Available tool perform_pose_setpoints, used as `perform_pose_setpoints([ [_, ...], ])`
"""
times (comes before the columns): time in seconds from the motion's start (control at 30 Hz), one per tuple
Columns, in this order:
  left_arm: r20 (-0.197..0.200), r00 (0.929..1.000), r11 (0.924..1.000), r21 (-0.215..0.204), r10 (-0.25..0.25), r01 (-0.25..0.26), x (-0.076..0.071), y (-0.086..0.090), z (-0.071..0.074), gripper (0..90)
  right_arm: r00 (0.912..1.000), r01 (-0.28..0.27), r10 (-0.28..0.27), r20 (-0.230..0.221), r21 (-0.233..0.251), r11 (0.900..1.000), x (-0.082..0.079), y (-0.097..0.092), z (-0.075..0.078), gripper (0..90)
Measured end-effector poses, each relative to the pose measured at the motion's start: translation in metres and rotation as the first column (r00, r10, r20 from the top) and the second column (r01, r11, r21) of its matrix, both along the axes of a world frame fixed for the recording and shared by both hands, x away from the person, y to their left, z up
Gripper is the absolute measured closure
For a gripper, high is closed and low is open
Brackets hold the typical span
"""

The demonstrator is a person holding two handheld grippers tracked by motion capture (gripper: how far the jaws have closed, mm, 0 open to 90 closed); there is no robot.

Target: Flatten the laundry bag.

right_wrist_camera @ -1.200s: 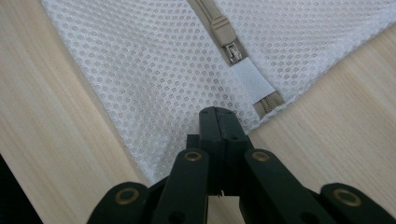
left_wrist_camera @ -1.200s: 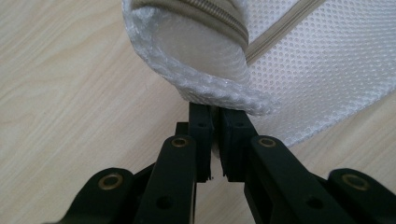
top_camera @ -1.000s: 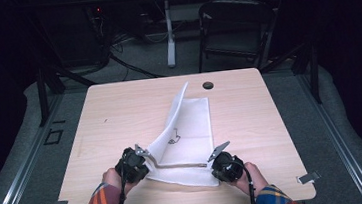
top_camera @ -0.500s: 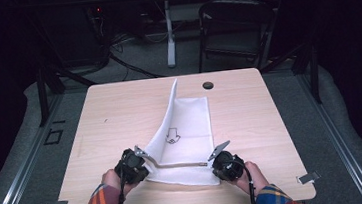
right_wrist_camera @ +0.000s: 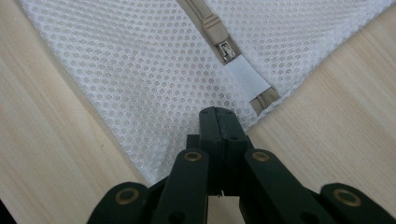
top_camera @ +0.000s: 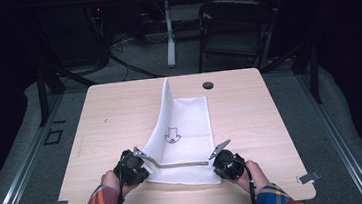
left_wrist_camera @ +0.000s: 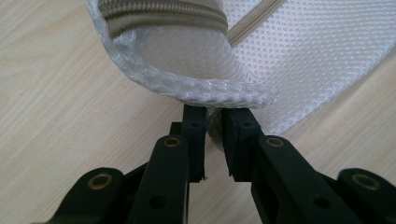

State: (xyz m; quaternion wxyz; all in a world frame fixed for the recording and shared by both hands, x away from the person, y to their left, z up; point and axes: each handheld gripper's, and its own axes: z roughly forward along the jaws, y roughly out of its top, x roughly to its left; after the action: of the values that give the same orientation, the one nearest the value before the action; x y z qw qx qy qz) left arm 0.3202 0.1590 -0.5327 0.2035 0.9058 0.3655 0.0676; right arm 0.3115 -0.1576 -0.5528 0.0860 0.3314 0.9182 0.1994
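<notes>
A white mesh zip bag (top_camera: pixel 190 116) with a printed arrow lies on the wooden table (top_camera: pixel 271 118); its left side stands up in a fold. A beige zipper (top_camera: pixel 182 164) runs along its near edge. My left gripper (top_camera: pixel 146 164) is at the near-left corner. Its jaws have just been opening: in the left gripper view (left_wrist_camera: pixel 214 116) a narrow gap shows between them, with mesh (left_wrist_camera: pixel 317 60) in it and the zipper end (left_wrist_camera: pixel 163 11) curling above. My right gripper (top_camera: pixel 213 162) is shut on the near-right corner (right_wrist_camera: pixel 218 114), just below the zipper slider (right_wrist_camera: pixel 226 46).
A round cable hole (top_camera: pixel 208 85) sits near the table's far edge. Metal clips (top_camera: pixel 308 177) stick out at the near corners. Beyond the table stand a dark chair (top_camera: pixel 237 31), a white post and cables on the floor. Bare wood lies to the left and right of the bag.
The raised left fold of the bag has swung back to the left, laying more mesh flat and uncovering the arrow print. Both hands stayed in place.
</notes>
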Motion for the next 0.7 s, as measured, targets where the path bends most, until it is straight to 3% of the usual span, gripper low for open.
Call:
perform_pose_setpoints([
  [0.33, -0.016, 0.9999, 0.9999, -0.009, 0.004, -0.004, -0.006, 0.011, 0.003, 61.2, 1.0, 0.005, -0.005, -0.001, -0.001, 1.0, 0.002, -0.003, 0.0, 90.0],
  [0.5, -0.018, 0.9987, 0.9989, -0.004, 0.047, -0.047, -0.008, 0.022, 0.005, 43.3, 1.0, 0.004, -0.004, 0.0, -0.014, 0.9999, 0.003, -0.004, 0.001, 90.0],
  [0.57, -0.021, 0.9971, 0.9972, -0.015, 0.074, -0.074, -0.012, 0.033, 0.007, 38.3, 0.9997, 0.025, -0.025, 0.004, 0.005, 0.9997, 0.004, -0.006, 0.0, 90.0],
  [0.7, 0.005, 0.9957, 0.9947, -0.046, 0.093, -0.092, -0.015, 0.044, 0.012, 31.1, 0.9998, 0.019, -0.019, -0.001, -0.003, 0.9998, 0.005, -0.009, 0.001, 89.5],
])
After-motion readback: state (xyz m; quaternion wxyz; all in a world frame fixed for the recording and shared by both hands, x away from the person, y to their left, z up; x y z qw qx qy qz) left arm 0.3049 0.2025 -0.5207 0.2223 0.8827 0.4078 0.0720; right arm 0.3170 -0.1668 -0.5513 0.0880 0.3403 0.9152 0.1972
